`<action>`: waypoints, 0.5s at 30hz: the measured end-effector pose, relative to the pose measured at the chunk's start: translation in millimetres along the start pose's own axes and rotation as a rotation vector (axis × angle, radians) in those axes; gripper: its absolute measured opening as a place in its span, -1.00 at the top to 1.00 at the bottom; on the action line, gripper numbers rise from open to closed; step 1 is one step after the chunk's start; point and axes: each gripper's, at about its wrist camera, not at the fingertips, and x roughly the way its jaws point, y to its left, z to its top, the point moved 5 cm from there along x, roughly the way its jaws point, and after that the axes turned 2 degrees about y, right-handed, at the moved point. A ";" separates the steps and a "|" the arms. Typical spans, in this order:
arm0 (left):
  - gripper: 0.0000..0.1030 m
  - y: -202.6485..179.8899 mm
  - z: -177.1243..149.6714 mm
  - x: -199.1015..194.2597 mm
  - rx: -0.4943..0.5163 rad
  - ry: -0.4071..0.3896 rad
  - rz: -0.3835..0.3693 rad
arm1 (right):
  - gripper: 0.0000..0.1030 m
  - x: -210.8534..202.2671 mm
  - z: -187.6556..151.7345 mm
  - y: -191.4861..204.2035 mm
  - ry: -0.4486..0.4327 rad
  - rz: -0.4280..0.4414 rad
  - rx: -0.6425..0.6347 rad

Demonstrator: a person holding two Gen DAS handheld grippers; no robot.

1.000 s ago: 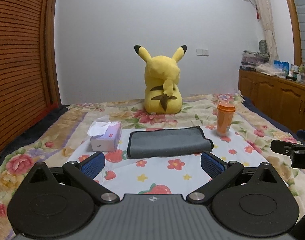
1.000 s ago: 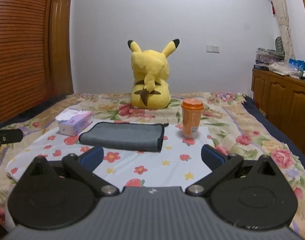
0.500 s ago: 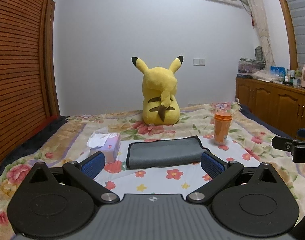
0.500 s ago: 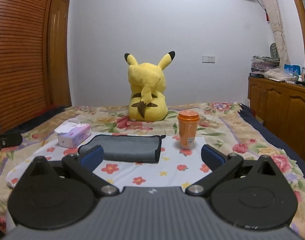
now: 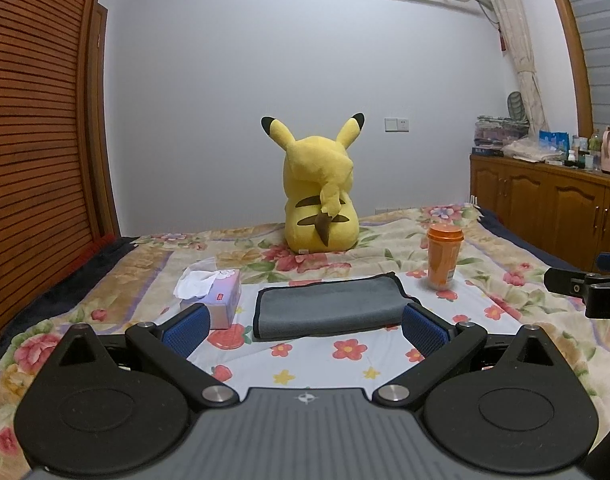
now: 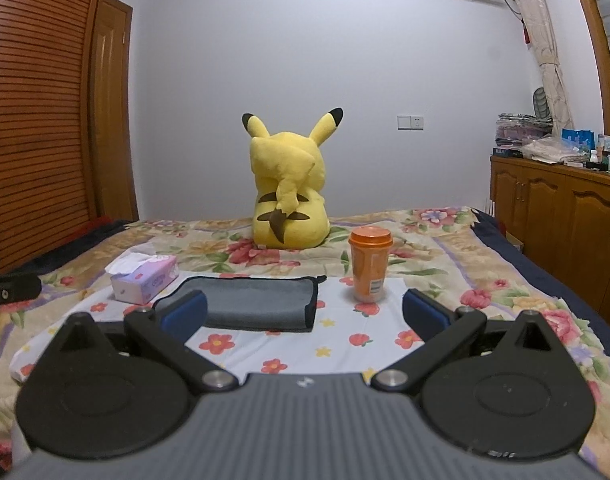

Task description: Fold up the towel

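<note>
A grey towel (image 5: 329, 306) lies folded into a flat rectangle on the white flowered cloth (image 5: 345, 356) on the bed. It also shows in the right wrist view (image 6: 257, 304). My left gripper (image 5: 305, 326) is open and empty, held back from the towel's near edge. My right gripper (image 6: 303, 312) is open and empty, also short of the towel and a little to its right. The right gripper's tip shows at the right edge of the left wrist view (image 5: 585, 288).
A tissue box (image 5: 217, 296) stands left of the towel and an orange lidded cup (image 5: 443, 256) to its right. A yellow Pikachu plush (image 5: 319, 200) sits behind. Wooden cabinets (image 5: 553, 208) line the right wall, a slatted wooden wall (image 5: 33, 140) the left.
Both grippers have tilted up and drawn back a little, so the towel sits lower in both views. Both stay open and the towel has not moved.
</note>
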 end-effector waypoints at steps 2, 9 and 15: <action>-1.00 -0.1 0.0 -0.4 0.000 0.000 0.001 | -1.00 0.2 0.1 -0.2 0.000 0.000 0.000; -1.00 -0.6 0.0 -0.3 0.000 -0.001 0.000 | -1.00 0.1 0.1 0.0 0.000 0.000 -0.001; -1.00 0.1 0.2 0.2 0.003 -0.002 0.000 | -1.00 0.2 0.1 0.1 0.000 0.000 -0.001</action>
